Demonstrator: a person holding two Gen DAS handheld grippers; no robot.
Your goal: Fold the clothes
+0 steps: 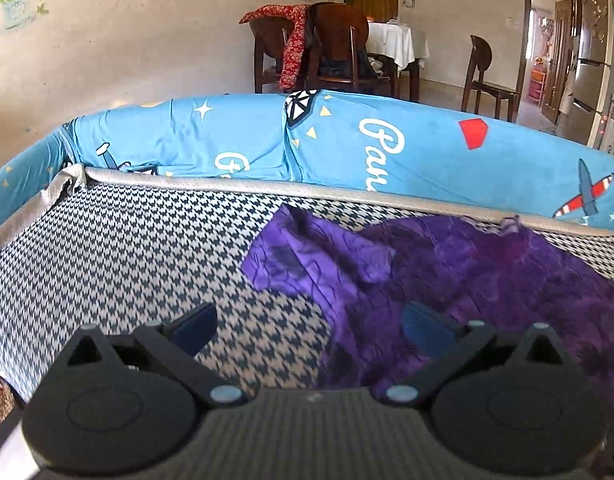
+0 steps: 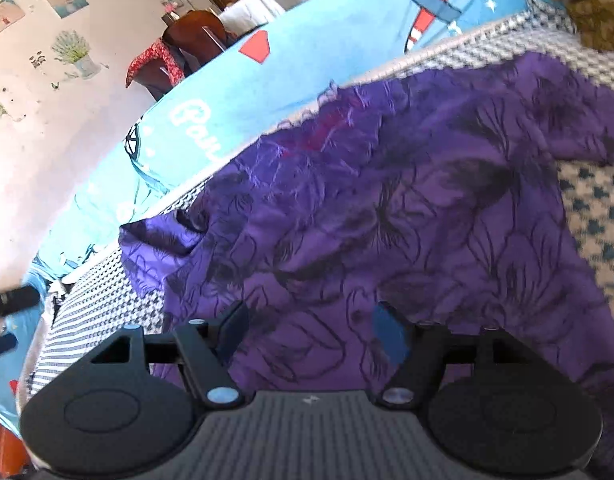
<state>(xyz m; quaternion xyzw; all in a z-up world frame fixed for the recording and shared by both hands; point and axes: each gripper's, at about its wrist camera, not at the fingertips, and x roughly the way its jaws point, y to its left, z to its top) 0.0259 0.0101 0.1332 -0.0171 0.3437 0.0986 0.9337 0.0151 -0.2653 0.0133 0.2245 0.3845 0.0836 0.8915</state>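
A crumpled purple garment [image 1: 447, 276] with a dark floral print lies on a houndstooth-patterned surface [image 1: 127, 264]. My left gripper [image 1: 307, 330] is open just above the surface at the garment's left edge; its right finger is over the purple cloth, its left finger over bare houndstooth. In the right wrist view the same purple garment [image 2: 387, 208] fills the middle. My right gripper [image 2: 315, 332] is open directly over the cloth, with nothing pinched between its fingers. One sleeve [image 1: 283, 252] sticks out to the left.
A blue printed cushion [image 1: 347, 140] runs along the far edge of the surface behind a grey piped border [image 1: 267, 186]. Beyond stand dark wooden chairs [image 1: 335, 44], a table with a white cloth [image 1: 395, 42] and a fridge [image 1: 595, 52]. A brown furry thing [image 2: 591, 4] sits top right.
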